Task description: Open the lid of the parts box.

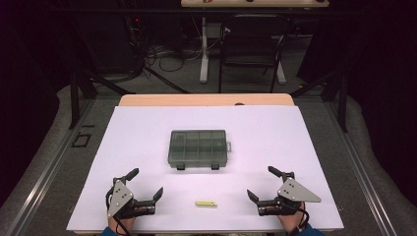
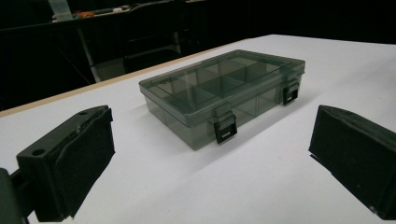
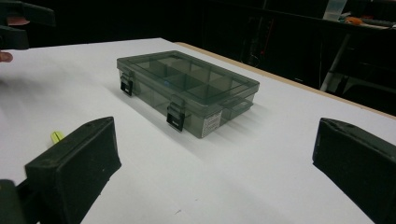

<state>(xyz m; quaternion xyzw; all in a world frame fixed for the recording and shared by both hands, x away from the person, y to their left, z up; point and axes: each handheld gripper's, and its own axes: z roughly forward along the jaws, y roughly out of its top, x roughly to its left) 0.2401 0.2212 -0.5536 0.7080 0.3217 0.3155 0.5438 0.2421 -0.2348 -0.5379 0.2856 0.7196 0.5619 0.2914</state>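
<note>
Left tool (image 1: 146,185), right tool (image 1: 259,182): jaws spread, empty. Closed box (image 1: 198,147) ahead, between both, apart. Yellow piece (image 1: 206,203) between tools on surface (image 1: 137,132).

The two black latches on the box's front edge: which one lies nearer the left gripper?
The latch at the left end of the smoky grey box in the high view; the other latch sits toward the right gripper. The left gripper rests open.

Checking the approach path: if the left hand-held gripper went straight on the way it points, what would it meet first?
Probably the grey compartment box, at its latched front; the left hand-held gripper has open jaws and bare table before it.
</note>
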